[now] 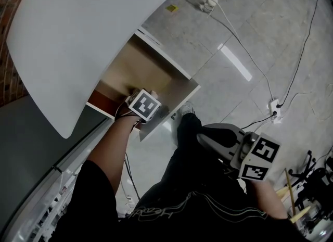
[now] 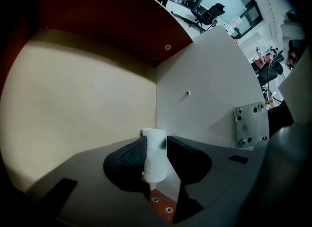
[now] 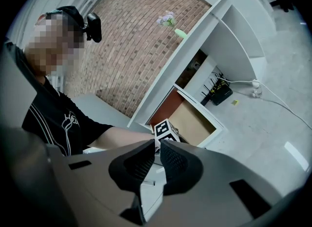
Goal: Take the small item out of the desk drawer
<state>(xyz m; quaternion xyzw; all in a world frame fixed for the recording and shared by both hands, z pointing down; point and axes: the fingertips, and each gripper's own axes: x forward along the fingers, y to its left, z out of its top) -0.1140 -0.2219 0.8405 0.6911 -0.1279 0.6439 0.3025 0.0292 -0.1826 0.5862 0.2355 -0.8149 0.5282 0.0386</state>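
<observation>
Left gripper view is showing the left claw (image 2: 156,147) clasping the small white cylinder (image 2: 155,158), both pads pressing on its sides, deep inside the open desk drawer (image 2: 73,104) and near the corner where two walls are meeting. Whether the cylinder is resting on the drawer floor is not showing. The extraction appears to be just getting under way. The right claw (image 3: 157,145) is idling well apart from the drawer, narrowed to a slit and carrying nothing. Doing this step well is likely meaning keeping the squeeze steady, since the smooth round piece could be slipping or twisting, and raising it straight clear of the near wall before drawing it out from under the overhanging white worktop (image 1: 78,33).
</observation>
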